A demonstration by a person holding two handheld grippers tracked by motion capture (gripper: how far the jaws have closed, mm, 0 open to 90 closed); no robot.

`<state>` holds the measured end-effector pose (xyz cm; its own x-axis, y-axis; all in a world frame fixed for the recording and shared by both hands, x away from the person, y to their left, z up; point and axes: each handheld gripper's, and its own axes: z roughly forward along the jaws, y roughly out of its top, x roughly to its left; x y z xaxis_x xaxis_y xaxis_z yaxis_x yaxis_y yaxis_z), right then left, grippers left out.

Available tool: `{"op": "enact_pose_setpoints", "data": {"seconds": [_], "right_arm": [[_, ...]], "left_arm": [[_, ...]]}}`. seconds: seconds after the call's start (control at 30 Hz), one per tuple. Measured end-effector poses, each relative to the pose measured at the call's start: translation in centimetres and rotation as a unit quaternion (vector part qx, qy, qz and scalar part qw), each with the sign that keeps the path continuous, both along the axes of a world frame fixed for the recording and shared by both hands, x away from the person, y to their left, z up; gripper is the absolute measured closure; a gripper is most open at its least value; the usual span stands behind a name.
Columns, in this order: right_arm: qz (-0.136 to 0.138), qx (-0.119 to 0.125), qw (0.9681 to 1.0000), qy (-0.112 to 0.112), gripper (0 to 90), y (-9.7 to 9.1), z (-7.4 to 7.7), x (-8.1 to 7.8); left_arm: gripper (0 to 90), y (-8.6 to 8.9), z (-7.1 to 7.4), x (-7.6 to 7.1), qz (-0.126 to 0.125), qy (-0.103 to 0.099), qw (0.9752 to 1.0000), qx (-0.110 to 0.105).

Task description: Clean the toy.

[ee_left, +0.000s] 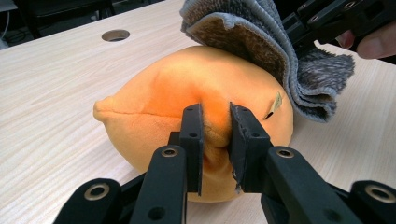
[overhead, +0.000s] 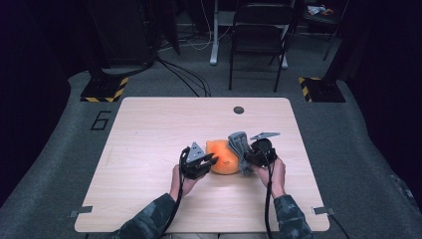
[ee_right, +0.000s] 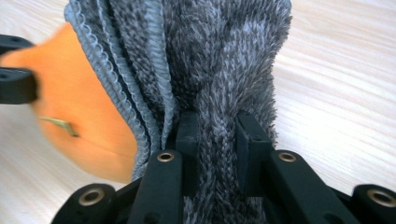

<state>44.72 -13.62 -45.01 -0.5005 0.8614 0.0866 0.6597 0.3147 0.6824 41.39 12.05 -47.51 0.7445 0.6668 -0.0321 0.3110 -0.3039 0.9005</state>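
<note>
Two grippers worked together: the left gripper pinched the plush between its jaws to steady it, while the right gripper clamped the cloth between its jaws for wiping.

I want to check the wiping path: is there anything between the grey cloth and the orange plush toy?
Nothing visible: the grey cloth, pinched in the right gripper, already lies on the orange plush toy, which the left gripper pinches.

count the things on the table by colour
orange: 1, plush toy
grey: 1, cloth
total: 2
</note>
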Motion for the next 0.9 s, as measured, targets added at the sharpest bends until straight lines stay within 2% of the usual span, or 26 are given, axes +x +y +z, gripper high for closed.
{"op": "enact_pose_setpoints", "data": {"seconds": [0.23, 0.33, 0.4, 0.43, 0.47, 0.5, 0.53, 0.57, 0.6, 0.63, 0.7, 0.73, 0.8, 0.83, 0.9], "right_arm": [[-0.03, -0.012, 0.9994, 0.013, 73.8, -0.9, -1.9, 0.4], [-0.044, -0.032, 0.9982, 0.025, 74.0, -1.0, -3.1, 0.7], [-0.044, -0.058, 0.9967, 0.038, 73.8, -0.8, -4.1, 0.9], [-0.041, -0.064, 0.9962, 0.043, 73.7, -0.7, -4.5, 1.0], [-0.039, -0.056, 0.9968, 0.041, 73.6, -0.8, -4.6, 1.0], [-0.047, -0.052, 0.996, 0.056, 73.5, -0.7, -4.3, 0.9], [-0.042, -0.057, 0.996, 0.053, 73.5, -0.9, -4.1, 1.1], [-0.047, -0.061, 0.9958, 0.048, 73.6, -1.1, -3.7, 1.2], [-0.056, -0.059, 0.9959, 0.041, 73.7, -1.5, -3.1, 1.2], [-0.069, -0.045, 0.9958, 0.04, 73.7, -1.9, -2.4, 1.1], [-0.067, -0.021, 0.9975, 0.01, 73.7, -2.4, -0.7, 0.7], [-0.056, -0.011, 0.9984, -0.002, 73.7, -2.1, 0.3, 0.3], [-0.027, -0.006, 0.9994, -0.023, 73.6, -0.8, 2.1, -0.5], [-0.008, -0.013, 0.9994, -0.032, 73.6, 0.1, 2.6, -0.8], [0.023, -0.037, 0.9987, -0.027, 73.7, 2.1, 2.6, -1.2]], "left_arm": [[75.6, 0.0, -0.1, 0.1, 0.001, -0.001, 1.0, -0.002], [75.5, 0.1, -0.1, 0.0, 0.002, -0.002, 1.0, 0.001], [75.2, 0.1, 0.0, 0.1, 0.001, 0.0, 1.0, 0.003], [75.2, 0.2, 0.0, 0.1, 0.002, -0.001, 1.0, 0.002], [75.1, 0.2, 0.0, 0.1, 0.002, -0.001, 1.0, 0.002], [75.0, 0.2, -0.1, 0.2, 0.005, -0.003, 1.0, 0.0], [75.0, 0.2, -0.1, 0.2, 0.005, -0.002, 1.0, -0.002], [74.8, 0.3, 0.0, 0.2, 0.005, 0.0, 1.0, -0.002], [74.6, 0.4, -0.1, 0.2, 0.009, -0.002, 1.0, -0.003], [74.5, 0.4, 0.0, 0.2, 0.008, -0.001, 1.0, -0.002], [74.3, 0.4, 0.0, 0.2, 0.008, -0.002, 1.0, -0.001], [74.2, 0.4, 0.0, 0.2, 0.008, -0.004, 1.0, -0.001], [74.2, 0.4, 0.1, 0.2, 0.005, -0.004, 1.0, 0.002], [74.0, 0.4, 0.0, 0.2, 0.005, -0.004, 1.0, 0.0], [73.4, 0.5, 0.0, 0.3, 0.003, -0.005, 1.0, 0.0]]}}
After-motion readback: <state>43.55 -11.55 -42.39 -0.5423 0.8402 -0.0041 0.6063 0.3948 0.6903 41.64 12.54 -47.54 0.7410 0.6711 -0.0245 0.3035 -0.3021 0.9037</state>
